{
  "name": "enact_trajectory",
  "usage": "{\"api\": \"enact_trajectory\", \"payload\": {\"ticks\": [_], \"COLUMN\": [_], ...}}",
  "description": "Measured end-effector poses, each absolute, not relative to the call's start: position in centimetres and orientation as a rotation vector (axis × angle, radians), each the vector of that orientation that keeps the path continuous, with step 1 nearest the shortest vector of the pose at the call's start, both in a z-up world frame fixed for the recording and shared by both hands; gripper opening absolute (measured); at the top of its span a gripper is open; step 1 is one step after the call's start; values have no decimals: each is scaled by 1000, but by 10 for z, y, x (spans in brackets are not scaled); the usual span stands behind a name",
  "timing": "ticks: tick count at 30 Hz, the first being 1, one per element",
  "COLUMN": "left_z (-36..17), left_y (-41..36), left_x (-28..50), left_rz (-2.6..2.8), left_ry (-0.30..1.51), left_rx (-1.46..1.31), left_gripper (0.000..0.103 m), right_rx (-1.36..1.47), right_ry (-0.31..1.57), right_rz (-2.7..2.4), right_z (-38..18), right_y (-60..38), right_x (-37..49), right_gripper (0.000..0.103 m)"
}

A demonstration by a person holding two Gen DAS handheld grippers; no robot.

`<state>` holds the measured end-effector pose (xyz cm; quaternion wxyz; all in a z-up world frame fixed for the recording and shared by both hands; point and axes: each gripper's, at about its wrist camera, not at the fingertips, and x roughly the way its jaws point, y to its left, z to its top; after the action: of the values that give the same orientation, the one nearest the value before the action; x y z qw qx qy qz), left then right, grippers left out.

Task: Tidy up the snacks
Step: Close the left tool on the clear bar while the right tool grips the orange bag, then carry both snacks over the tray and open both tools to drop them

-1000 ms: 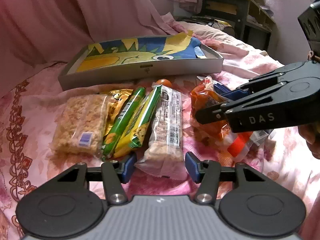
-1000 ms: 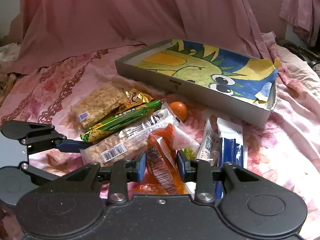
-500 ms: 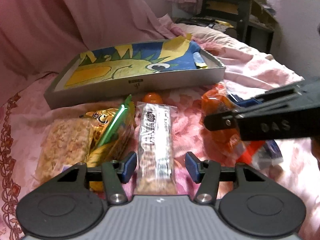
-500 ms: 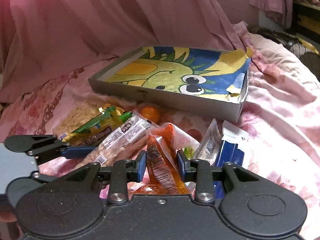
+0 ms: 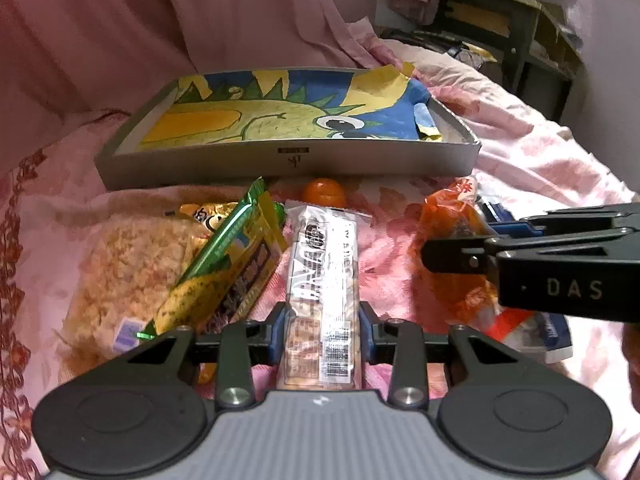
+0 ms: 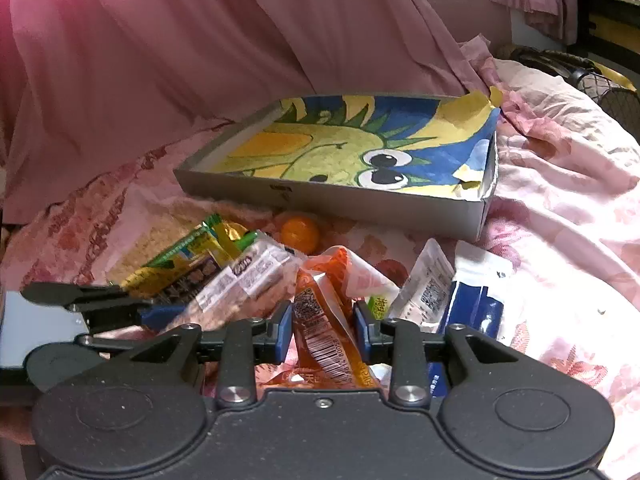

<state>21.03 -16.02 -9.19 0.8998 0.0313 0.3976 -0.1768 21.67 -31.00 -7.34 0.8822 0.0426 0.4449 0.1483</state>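
Snack packs lie on a pink floral cloth before a grey box (image 5: 288,160) (image 6: 340,202) lined with a dinosaur picture. My left gripper (image 5: 322,330) is closing, its blue pads against the sides of a clear-wrapped cereal bar (image 5: 324,276) (image 6: 244,280). My right gripper (image 6: 322,330) is shut on an orange snack pouch (image 6: 320,320) (image 5: 456,248). In the left wrist view the right gripper's black body (image 5: 568,276) juts in from the right.
Left of the bar lie a green-yellow pack (image 5: 228,272), a yellow pack (image 5: 204,212) and a clear bag of crumbly snack (image 5: 128,276). An orange ball (image 5: 324,192) (image 6: 300,230) sits by the box. White and blue pouches (image 6: 468,304) lie right. Dark furniture (image 5: 508,28) stands behind.
The left gripper's jaws have narrowed from wide apart onto the cereal bar. Both views have swung slightly, so the box looks closer and more level. The right gripper keeps its hold on the orange pouch.
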Motion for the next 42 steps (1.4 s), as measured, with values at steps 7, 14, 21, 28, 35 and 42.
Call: {"api": "enact_trajectory", "payload": {"ticks": [7,14,21,28,35,42], "left_z": [-74,-42,-12,-2,-15,-41], "left_y": [-151,-148,-156,-178,-197,-206], "left_x": [201,209,257,312,358,385], "left_rz": [-371,-341,-319,-332,-317,-284], "left_ry": [781,676,594,565,593,673], "left_rx": [-8,-58,-77,-100,-132,-136], "left_gripper": [39,39,39,39,39,39], "right_rx": [106,152,208,305,346,255], "right_ry": [814,640,497,421,425,491], "right_rz": [310,267,158,54,17,21], "right_z": [-58,-40,-32,-36,-58,-76], "right_y": [-312,-322,-335,-356,-368,-363], "right_x": [211,209,238,280,310,322], "right_gripper": [33,34,34,34,34,34]}}
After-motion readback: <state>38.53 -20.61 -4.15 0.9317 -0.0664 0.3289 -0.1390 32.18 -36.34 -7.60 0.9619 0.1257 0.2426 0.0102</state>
